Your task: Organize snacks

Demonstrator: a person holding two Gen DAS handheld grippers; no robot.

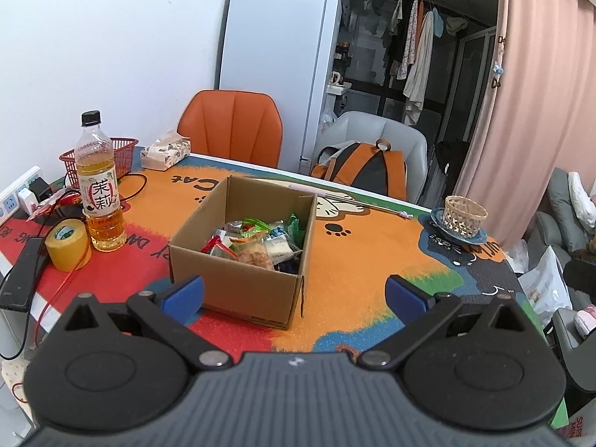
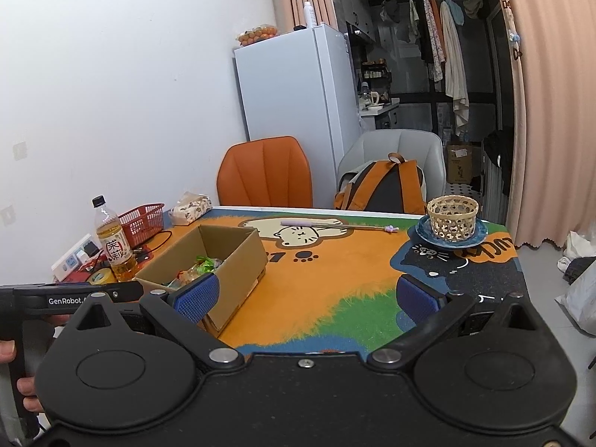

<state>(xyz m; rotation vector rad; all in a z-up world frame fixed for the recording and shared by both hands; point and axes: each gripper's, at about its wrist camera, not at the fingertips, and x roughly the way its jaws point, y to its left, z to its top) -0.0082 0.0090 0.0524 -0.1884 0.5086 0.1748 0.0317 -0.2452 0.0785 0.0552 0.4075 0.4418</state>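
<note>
left gripper: jaws apart, empty | right gripper: jaws apart, empty | cardboard box: on bench; holds snacks

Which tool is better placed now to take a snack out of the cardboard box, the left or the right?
Probably the left tool: it is open and the cardboard box lies straight ahead, snacks visible. From the right tool, also open, the box sits off to its left.
</note>
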